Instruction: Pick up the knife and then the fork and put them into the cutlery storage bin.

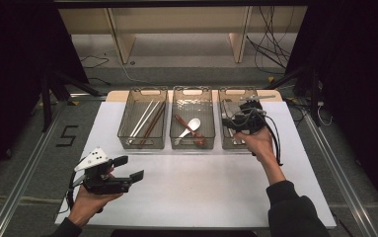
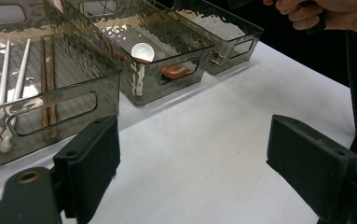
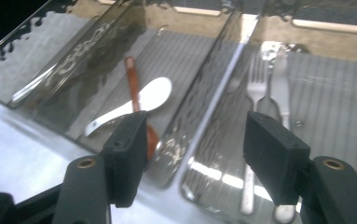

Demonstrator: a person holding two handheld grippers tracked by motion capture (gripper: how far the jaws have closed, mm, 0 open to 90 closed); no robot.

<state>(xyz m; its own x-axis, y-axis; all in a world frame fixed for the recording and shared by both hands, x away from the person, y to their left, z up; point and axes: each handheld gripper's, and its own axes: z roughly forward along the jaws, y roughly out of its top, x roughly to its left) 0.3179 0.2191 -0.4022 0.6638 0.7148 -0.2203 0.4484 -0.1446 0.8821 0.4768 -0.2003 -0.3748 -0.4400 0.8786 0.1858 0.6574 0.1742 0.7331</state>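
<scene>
fork dead ahead of the right fingers

right gripper [image 3: 192, 163] over the right bin [image 1: 226, 143], fingers wide apart, gripping nothing; fork [image 3: 256, 88] flat inside, lengthwise away. left gripper [image 1: 127, 170] open, empty, far back over the table [image 1: 201, 182]

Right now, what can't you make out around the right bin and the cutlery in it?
- High view: right bin's contents, hidden by the right gripper and hand.
- Right gripper view: fork handle's lower end, behind that gripper's jaw; the piece beside it is blurred by glare.
- Left gripper view: right bin's contents too small.
</scene>
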